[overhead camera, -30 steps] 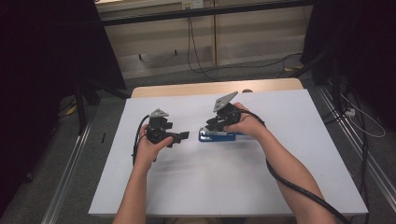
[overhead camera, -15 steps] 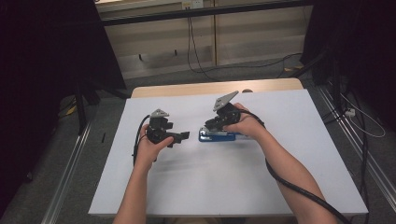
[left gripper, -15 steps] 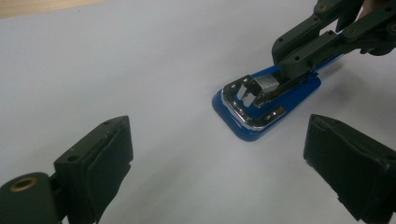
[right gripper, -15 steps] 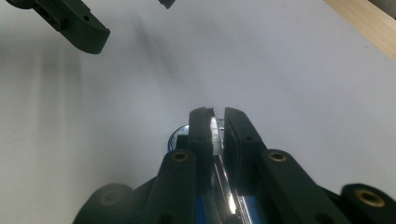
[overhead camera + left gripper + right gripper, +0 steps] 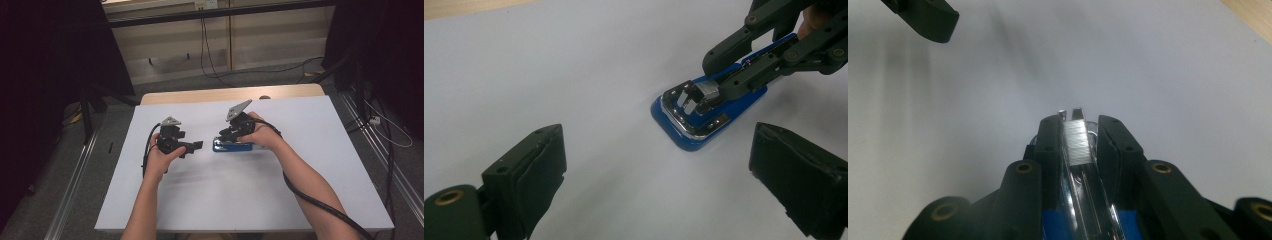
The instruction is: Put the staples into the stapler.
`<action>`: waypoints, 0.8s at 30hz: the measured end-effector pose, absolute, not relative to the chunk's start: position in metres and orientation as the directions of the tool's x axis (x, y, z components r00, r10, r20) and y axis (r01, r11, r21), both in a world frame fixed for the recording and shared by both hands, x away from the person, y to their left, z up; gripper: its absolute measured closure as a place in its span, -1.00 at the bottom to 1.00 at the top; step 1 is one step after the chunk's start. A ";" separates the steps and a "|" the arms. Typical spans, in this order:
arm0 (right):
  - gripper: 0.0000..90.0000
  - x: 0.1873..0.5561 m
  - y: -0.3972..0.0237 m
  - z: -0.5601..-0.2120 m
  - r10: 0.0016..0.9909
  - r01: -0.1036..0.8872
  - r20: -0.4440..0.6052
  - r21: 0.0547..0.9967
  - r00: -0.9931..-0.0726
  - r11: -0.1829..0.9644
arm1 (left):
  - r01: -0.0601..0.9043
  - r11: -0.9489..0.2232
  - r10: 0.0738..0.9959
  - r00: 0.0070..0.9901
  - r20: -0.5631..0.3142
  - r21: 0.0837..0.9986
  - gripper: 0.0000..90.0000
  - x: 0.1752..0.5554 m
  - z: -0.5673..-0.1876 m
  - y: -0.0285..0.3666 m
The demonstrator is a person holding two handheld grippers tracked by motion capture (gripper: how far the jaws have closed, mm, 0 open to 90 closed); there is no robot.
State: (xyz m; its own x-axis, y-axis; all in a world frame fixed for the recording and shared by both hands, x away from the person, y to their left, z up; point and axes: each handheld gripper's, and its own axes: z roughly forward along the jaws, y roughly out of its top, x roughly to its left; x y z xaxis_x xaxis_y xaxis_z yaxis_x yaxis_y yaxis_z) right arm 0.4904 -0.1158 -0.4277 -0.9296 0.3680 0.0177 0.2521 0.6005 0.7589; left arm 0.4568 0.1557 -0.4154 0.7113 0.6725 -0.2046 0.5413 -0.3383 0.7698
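One blue stapler (image 5: 232,146) lies flat on the counter (image 5: 300,190), near the middle of the high view, just right of centre. Its base is glossy blue plastic with a rounded nose, and a shiny metal plate with a bent rim sits on top, seen in the left gripper view. In the right gripper view one strip of silvery, finely ribbed staples (image 5: 1076,141) lies along its channel.

Two tongs are present. The right tongs (image 5: 226,136) flank the stapler's upper part with their jaws at both sides; the jaws have just been opening and whether the pads press on it I cannot tell. The left tongs (image 5: 196,146), left of centre, stand spread wide with nothing between, their matte black pads (image 5: 541,172) blocky and soft-looking.

The counter is one smooth white sheet over a pale wooden top (image 5: 210,95)
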 end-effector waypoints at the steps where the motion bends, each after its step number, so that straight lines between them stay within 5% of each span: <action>1: 0.61 0.491 -0.116 -0.428 0.370 0.251 0.015 0.760 -0.929 0.600 | 0.540 -0.339 0.673 0.712 -0.203 0.770 -0.81 0.457 -0.415 0.156; 17: 0.64 0.492 -0.119 -0.428 0.375 0.254 0.017 0.762 -0.927 0.595 | 0.541 -0.336 0.673 0.711 -0.205 0.771 -0.81 0.457 -0.415 0.156; 24: 0.35 0.487 -0.122 -0.424 0.405 0.268 0.014 0.772 -0.914 0.576 | 0.544 -0.336 0.669 0.713 -0.211 0.769 -0.81 0.458 -0.417 0.155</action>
